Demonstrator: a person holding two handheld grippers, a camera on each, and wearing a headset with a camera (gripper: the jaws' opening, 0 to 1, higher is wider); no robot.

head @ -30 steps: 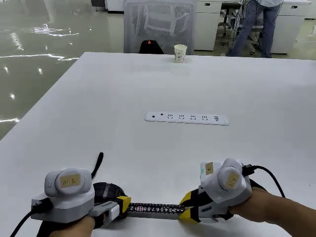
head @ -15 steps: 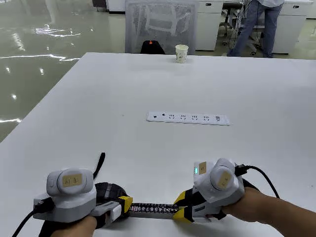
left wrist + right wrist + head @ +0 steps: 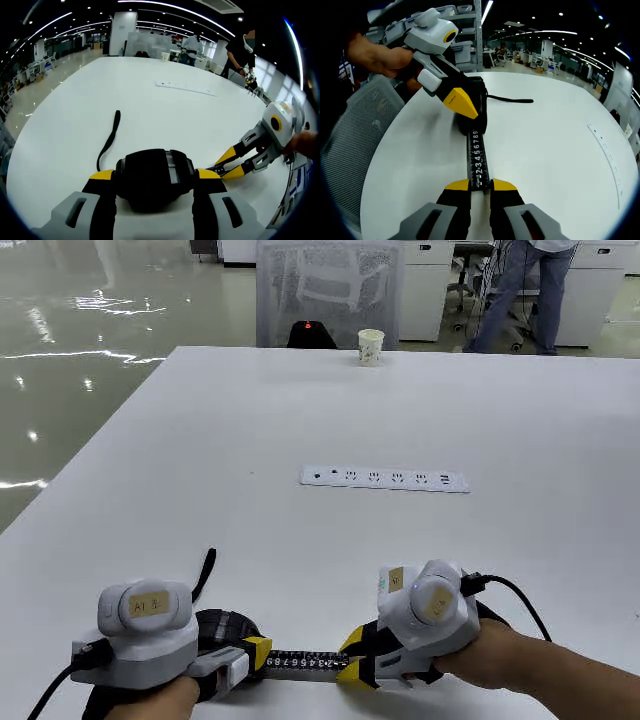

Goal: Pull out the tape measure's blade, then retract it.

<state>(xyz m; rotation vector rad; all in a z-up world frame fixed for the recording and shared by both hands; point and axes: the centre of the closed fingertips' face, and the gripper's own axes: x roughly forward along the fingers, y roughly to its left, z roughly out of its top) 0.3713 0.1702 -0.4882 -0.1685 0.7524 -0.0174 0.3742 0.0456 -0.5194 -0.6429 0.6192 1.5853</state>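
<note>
Left tongs [image 3: 245, 658] pinch the round black tape measure case [image 3: 154, 177], which rests on the white counter [image 3: 300, 410]. Right tongs [image 3: 480, 186] pinch the tip of its short, extended black numbered blade [image 3: 476, 155].

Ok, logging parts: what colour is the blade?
Blade: black with white numerals; right gripper view shows it best.

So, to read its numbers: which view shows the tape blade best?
The right gripper view: the blade runs from the right gripper to the case, numerals legible. The head view shows it small, digits tiny; the left gripper view, at most a sliver beside the case.
</note>
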